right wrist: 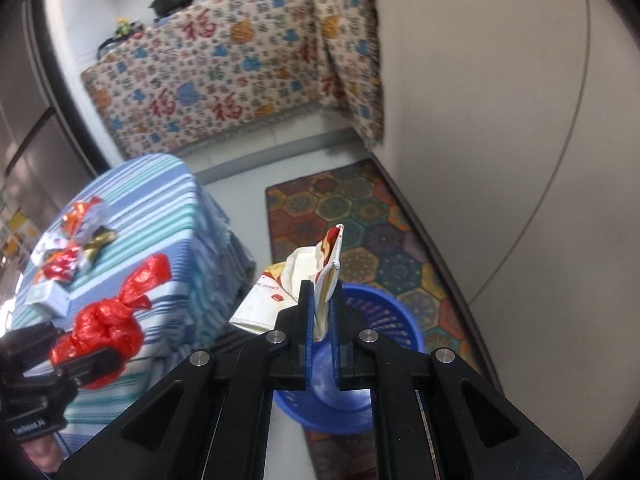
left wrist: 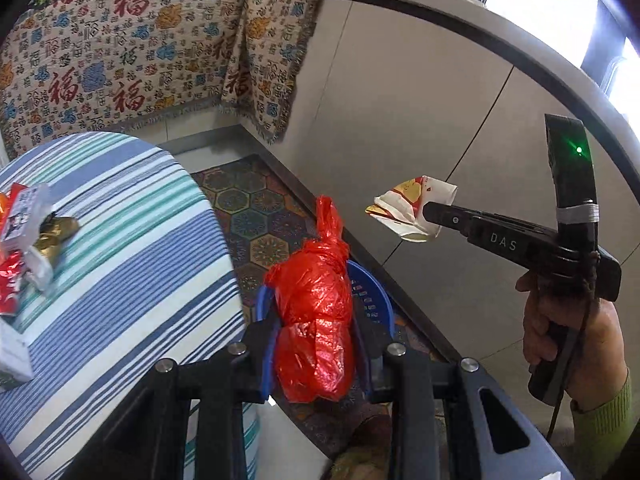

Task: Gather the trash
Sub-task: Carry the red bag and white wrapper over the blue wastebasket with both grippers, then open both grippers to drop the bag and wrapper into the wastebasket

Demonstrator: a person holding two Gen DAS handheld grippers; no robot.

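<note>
My left gripper (left wrist: pixel 316 356) is shut on a knotted red plastic bag (left wrist: pixel 316 312) and holds it in the air over the blue basket (left wrist: pixel 370 296) on the floor. The red bag also shows in the right wrist view (right wrist: pixel 104 328). My right gripper (right wrist: pixel 322 320) is shut on a crumpled white paper wrapper with red and yellow print (right wrist: pixel 288 292), held above the blue basket (right wrist: pixel 380 320). In the left wrist view the right gripper (left wrist: pixel 430 212) holds the wrapper (left wrist: pixel 408 208) to the right of the red bag.
A round table with a blue-striped cloth (left wrist: pixel 132 248) stands at the left with several wrappers and small cartons (left wrist: pixel 28 236) on it. A patterned rug (right wrist: pixel 360 216) lies on the floor. Grey cabinet fronts (left wrist: pixel 420 120) run along the right. A patterned cloth (left wrist: pixel 132 52) hangs at the back.
</note>
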